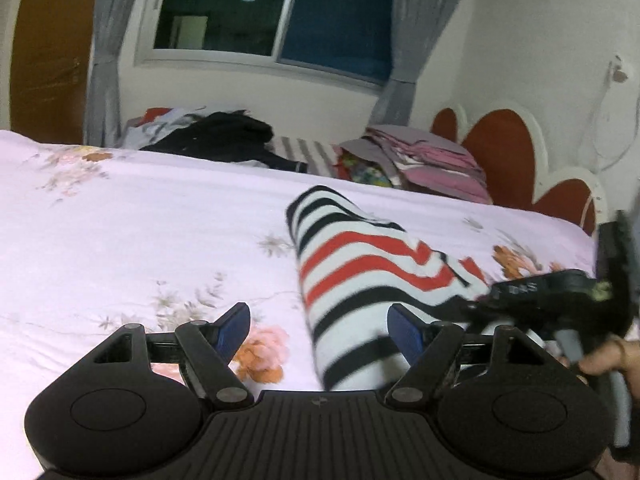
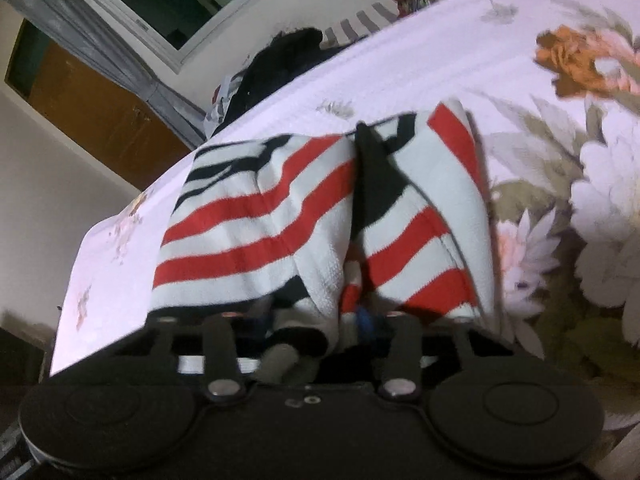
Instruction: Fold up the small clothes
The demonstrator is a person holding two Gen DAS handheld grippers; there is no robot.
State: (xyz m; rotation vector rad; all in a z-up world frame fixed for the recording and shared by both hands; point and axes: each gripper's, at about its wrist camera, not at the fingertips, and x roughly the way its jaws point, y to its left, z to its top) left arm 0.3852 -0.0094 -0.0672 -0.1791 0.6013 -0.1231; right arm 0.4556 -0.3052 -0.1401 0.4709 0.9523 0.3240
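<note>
A small striped garment (image 1: pixel 352 268), white with red and black stripes, lies partly folded on the pink floral bedsheet (image 1: pixel 140 232). My left gripper (image 1: pixel 320 328) is open and empty, its blue pads either side of the garment's near end, just above the sheet. My right gripper (image 1: pixel 500 300) reaches in from the right at the garment's edge. In the right wrist view the garment (image 2: pixel 260 216) drapes over the right gripper (image 2: pixel 320 320), whose fingers are covered by the cloth bunched between them.
A pile of dark clothes (image 1: pixel 224 136) and a stack of folded pink and grey clothes (image 1: pixel 424 160) lie at the bed's far edge. A red and white headboard (image 1: pixel 508 152) stands at the right. A window with grey curtains is behind.
</note>
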